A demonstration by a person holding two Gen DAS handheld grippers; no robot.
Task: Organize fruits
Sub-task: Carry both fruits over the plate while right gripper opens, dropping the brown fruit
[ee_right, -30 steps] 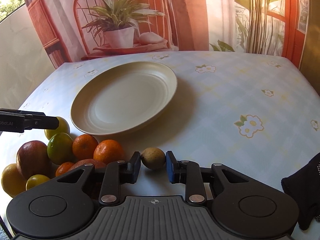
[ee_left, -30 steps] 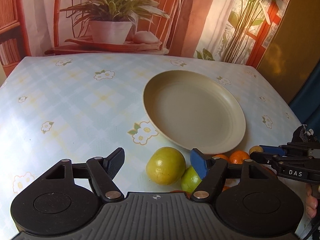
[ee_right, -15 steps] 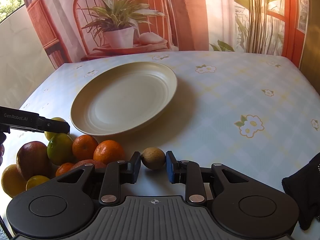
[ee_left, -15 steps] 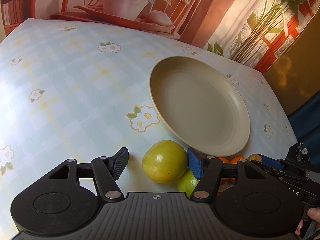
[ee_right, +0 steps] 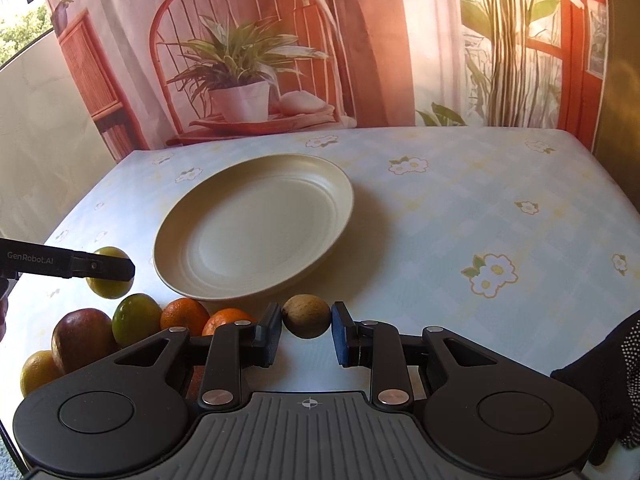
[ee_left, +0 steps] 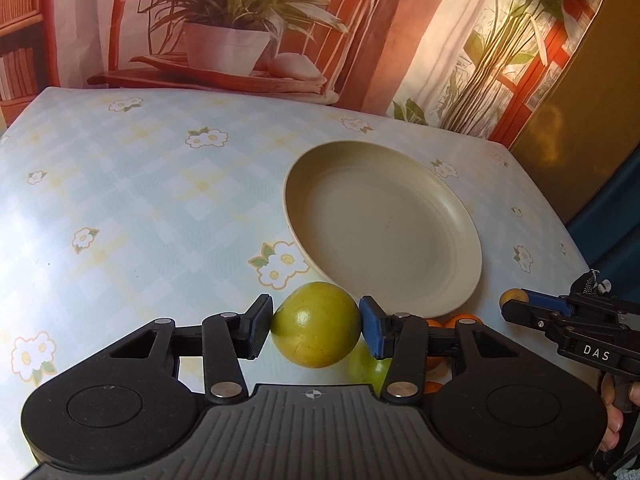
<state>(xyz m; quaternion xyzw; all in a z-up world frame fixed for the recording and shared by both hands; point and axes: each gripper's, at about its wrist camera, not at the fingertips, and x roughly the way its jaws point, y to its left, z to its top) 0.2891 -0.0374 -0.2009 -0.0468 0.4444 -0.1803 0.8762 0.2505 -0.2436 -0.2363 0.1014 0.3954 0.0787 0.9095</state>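
My left gripper (ee_left: 315,330) has a yellow-green round fruit (ee_left: 316,322) between its jaws, which are closing; both pads touch its sides. The right wrist view shows that fruit (ee_right: 105,286) at the far left behind the left gripper's dark finger (ee_right: 104,269). My right gripper (ee_right: 306,328) is shut on a small brown fruit (ee_right: 306,316) just in front of the cream plate (ee_right: 256,228). The plate (ee_left: 380,232) holds nothing. Loose fruit lies left of my right gripper: a green citrus (ee_right: 136,318), two oranges (ee_right: 184,314), a red-brown fruit (ee_right: 82,338) and a yellow one (ee_right: 38,370).
The table wears a light blue flowered cloth (ee_left: 120,208). A backdrop (ee_right: 360,40) printed with a potted plant and chair stands behind its far edge. A black dotted glove (ee_right: 604,380) lies at the right. Another green fruit (ee_left: 366,366) sits under my left gripper's right finger.
The left jaws have closed in from wide apart until both pads meet the yellow-green fruit. The right gripper has stayed still, holding the brown fruit.
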